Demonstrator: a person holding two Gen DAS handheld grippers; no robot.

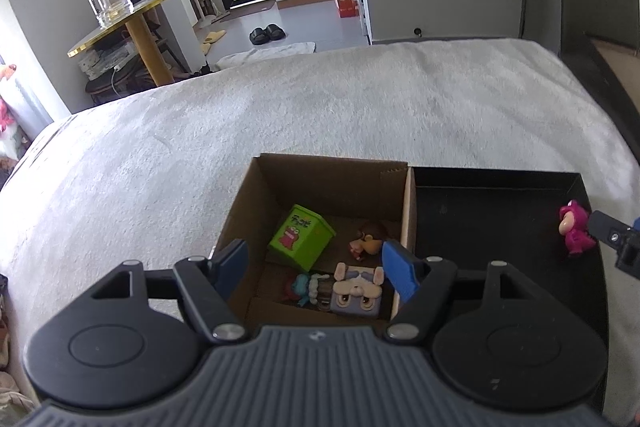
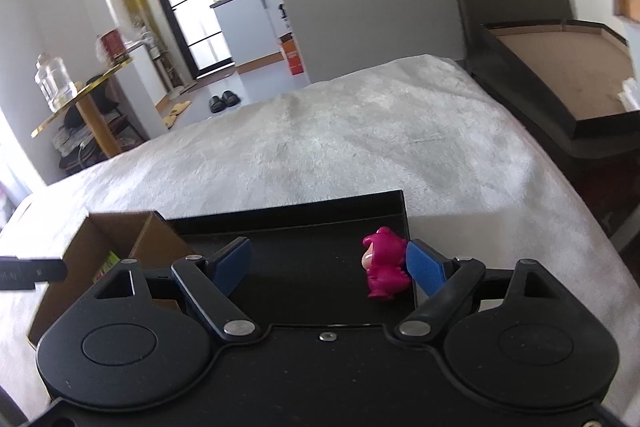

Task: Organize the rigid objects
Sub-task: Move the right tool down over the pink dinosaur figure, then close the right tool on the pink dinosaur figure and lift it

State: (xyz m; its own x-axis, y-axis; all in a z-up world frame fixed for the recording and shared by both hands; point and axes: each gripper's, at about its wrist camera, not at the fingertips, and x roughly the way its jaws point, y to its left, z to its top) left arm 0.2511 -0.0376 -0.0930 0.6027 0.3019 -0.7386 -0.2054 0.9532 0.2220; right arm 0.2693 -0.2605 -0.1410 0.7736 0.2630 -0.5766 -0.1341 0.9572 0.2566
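Both grippers wide open, gripping nothing, over two boxes on a white blanket.
We see the left gripper above the cardboard box holding toys; the right gripper sits over the black tray, its right pad beside the pink figurine.

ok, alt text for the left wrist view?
The open left gripper hangs over a cardboard box holding a green cube and small figures. Beside it, a black tray holds a pink figure, all on a white blanket.
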